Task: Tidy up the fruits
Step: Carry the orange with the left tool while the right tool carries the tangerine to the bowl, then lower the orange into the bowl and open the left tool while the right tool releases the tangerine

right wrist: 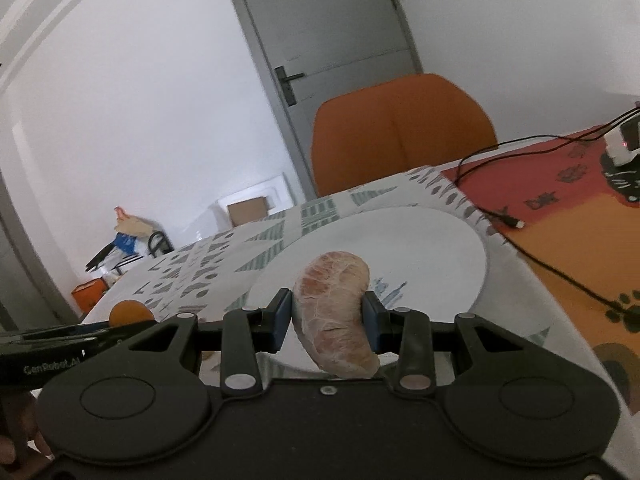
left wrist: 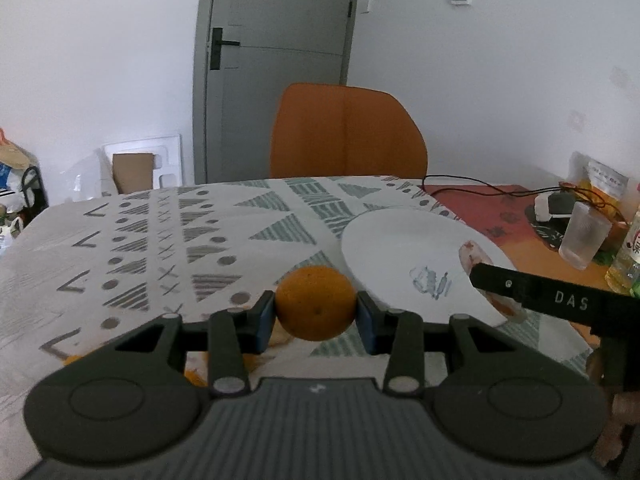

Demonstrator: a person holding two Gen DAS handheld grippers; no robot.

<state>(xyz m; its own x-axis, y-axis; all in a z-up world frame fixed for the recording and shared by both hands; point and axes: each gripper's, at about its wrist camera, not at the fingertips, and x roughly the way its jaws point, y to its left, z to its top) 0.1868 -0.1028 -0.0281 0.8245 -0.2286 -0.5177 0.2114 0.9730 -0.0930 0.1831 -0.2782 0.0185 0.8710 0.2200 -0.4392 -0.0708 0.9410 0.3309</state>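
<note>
Both grippers, the left gripper and right gripper, are matte black with ribbed housings, round side bosses, silver pivot pins, blue finger pads and white lettering along their sides.

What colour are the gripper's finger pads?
Blue, on both the left gripper and right gripper; clearest in the left wrist view.

Left gripper: jaws clamped on a whole orange. Right gripper: jaws clamped on a peeled citrus segment.
</note>
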